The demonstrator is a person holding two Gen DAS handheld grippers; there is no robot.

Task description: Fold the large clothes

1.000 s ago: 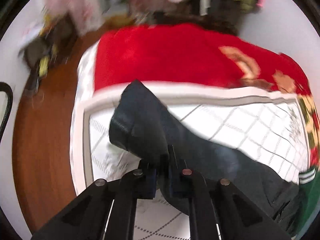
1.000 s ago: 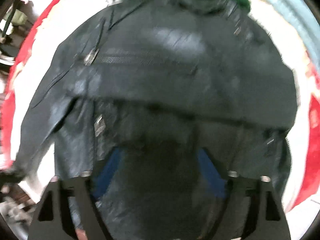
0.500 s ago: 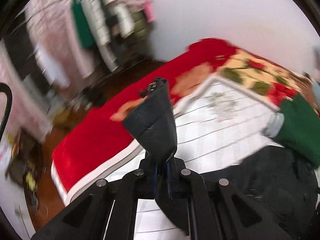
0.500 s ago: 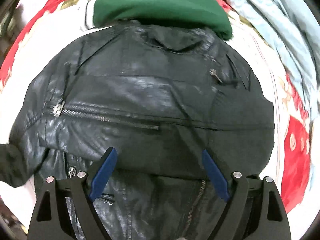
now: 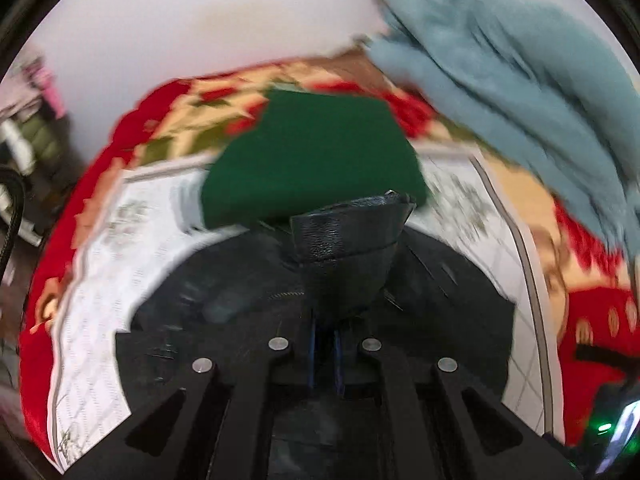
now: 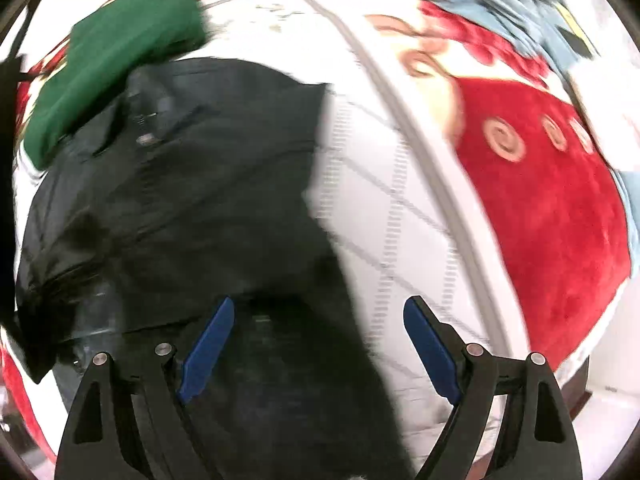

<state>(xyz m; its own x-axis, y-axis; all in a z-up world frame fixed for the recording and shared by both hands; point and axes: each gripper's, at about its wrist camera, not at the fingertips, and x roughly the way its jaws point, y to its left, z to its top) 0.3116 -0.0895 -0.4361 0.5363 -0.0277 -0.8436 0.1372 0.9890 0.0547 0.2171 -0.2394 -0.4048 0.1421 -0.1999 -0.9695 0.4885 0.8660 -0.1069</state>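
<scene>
2 claws | left claw [image 5: 325, 354] clamps black jacket [image 5: 344, 256] sleeve | right claw [image 6: 318, 346] wide open, empty

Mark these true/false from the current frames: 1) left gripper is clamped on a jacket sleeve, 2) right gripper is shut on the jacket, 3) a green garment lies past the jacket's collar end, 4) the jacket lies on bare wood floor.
1) True. The left gripper is closed on a sleeve end of the black leather jacket.
2) False. The right gripper is open, fingers apart above the jacket, holding nothing.
3) True. The folded green garment sits just beyond the jacket.
4) False. It lies on the white quilted bedspread, which has a red floral border.
</scene>
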